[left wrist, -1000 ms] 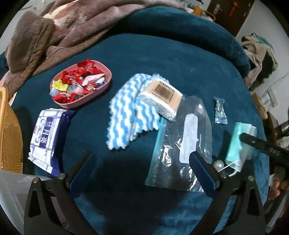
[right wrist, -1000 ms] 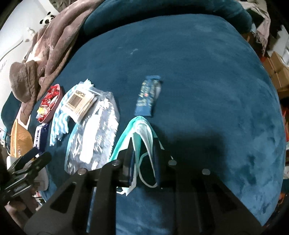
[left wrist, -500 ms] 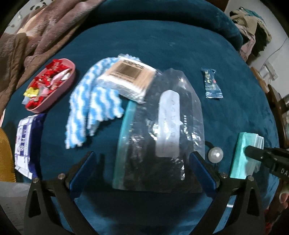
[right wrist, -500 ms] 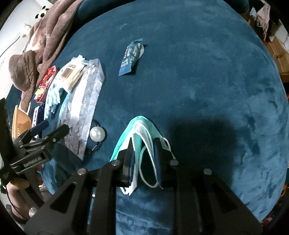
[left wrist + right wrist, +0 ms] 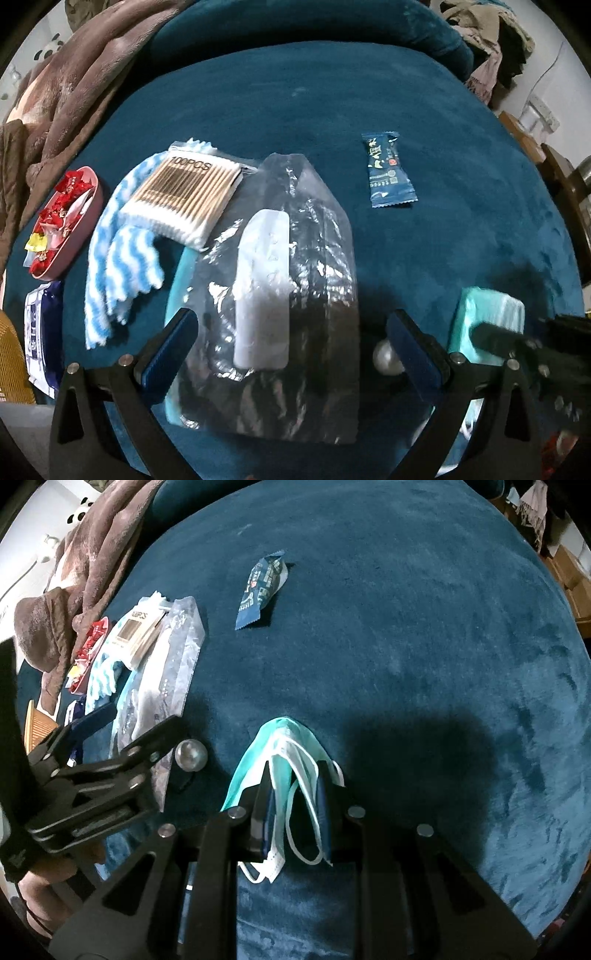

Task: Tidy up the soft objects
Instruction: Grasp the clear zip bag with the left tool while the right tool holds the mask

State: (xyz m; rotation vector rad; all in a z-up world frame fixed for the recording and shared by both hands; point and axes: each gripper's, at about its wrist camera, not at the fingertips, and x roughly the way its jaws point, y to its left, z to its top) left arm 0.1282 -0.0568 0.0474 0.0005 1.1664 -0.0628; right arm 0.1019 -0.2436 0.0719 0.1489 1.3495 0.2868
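Observation:
My right gripper [image 5: 295,794] is shut on a folded teal face mask [image 5: 284,746], held just above the blue cushion; the mask also shows in the left wrist view [image 5: 491,317]. My left gripper [image 5: 291,343] is open, its fingers either side of a clear zip bag [image 5: 291,280] that lies flat. The bag also shows in the right wrist view [image 5: 166,664]. A pearl hair tie [image 5: 386,356] lies by the left gripper's right finger. A blue-and-white striped cloth [image 5: 118,254] lies under a pack of cotton swabs [image 5: 184,195].
A blue sachet [image 5: 388,170] lies further back. A pink dish of red candies [image 5: 62,225], a wipes pack [image 5: 40,332] and a wicker basket [image 5: 11,362] sit at the left. A brown blanket [image 5: 74,85] is heaped at the back left.
My left gripper has moved right and forward over the zip bag, staying open. My right gripper has carried the mask closer to the bag and the left gripper.

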